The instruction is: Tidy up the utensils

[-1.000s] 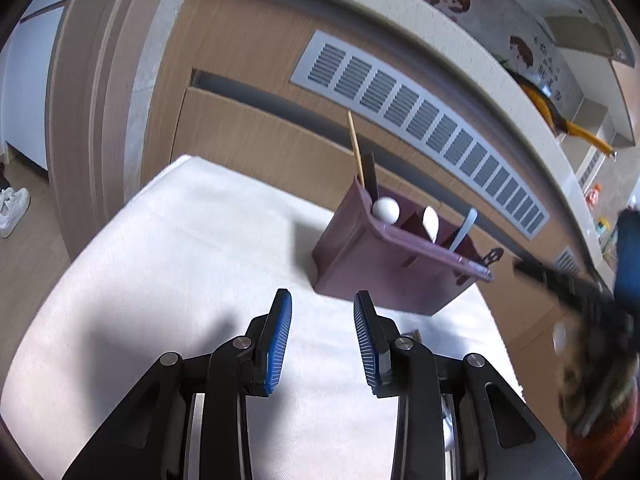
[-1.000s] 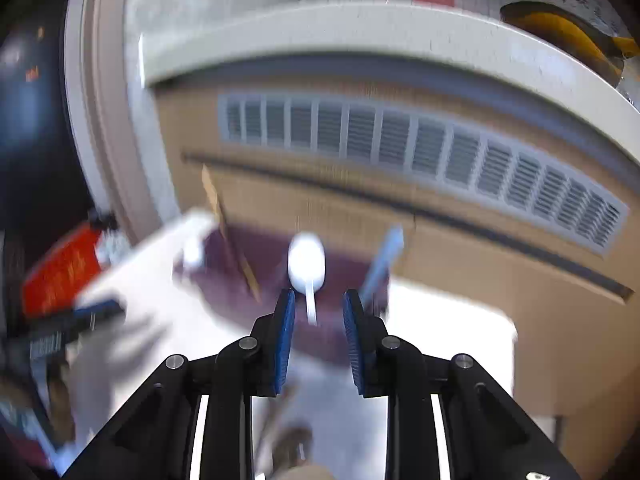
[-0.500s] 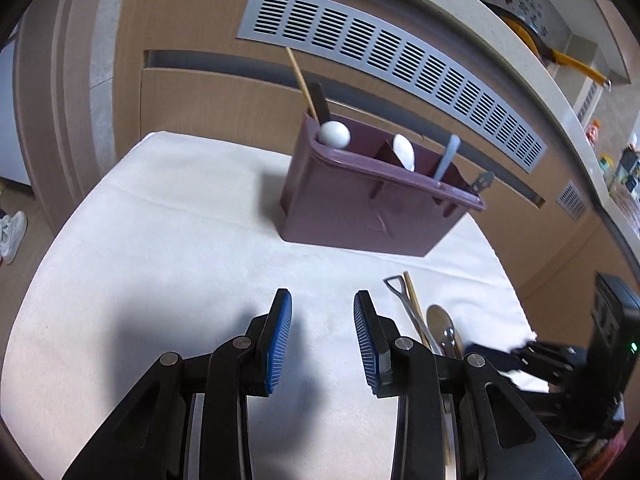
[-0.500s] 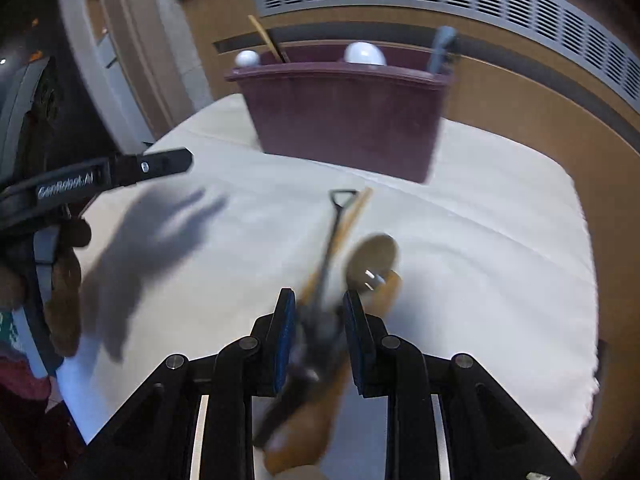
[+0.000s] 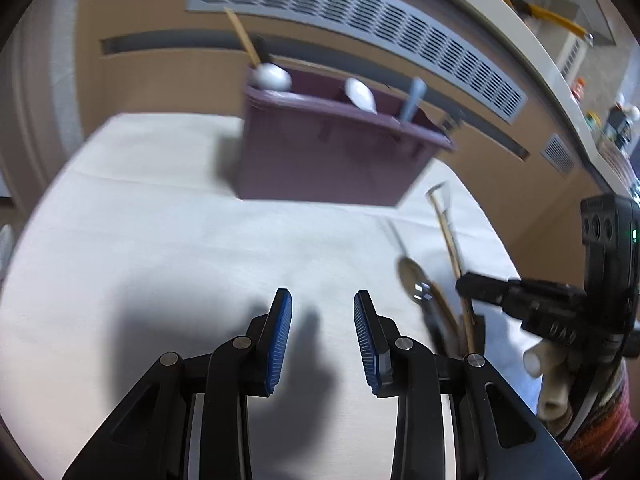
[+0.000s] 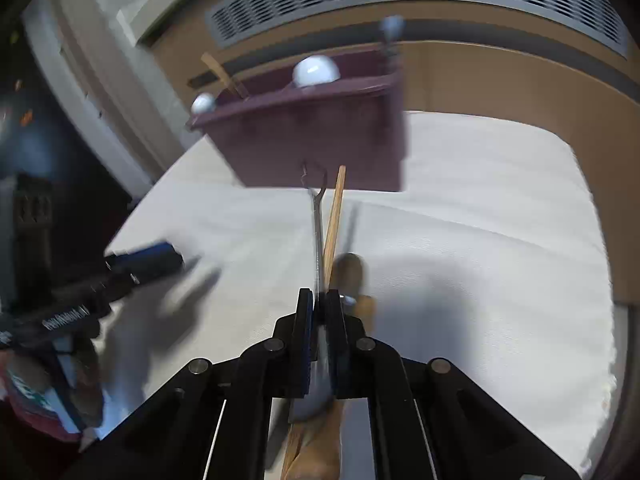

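Observation:
A purple utensil caddy stands on the white cloth and holds white spoons, a wooden stick and a grey-blue handle. In front of it lie a metal utensil with a loop end, a wooden chopstick and a metal spoon. My right gripper is low over these. Its jaws are closing and the pads press on the metal utensil's handle. My left gripper hovers open over bare cloth to the left, with nothing between its fingers.
The white cloth covers a small table set against a wooden cabinet front with a grey vent grille. The table edges drop off to the left and right. A person's hand and patterned sleeve are at the right.
My right gripper dropped from the caddy to the utensils on the cloth, and its jaws narrowed onto the metal utensil. My left gripper shifted and rolled and stayed open.

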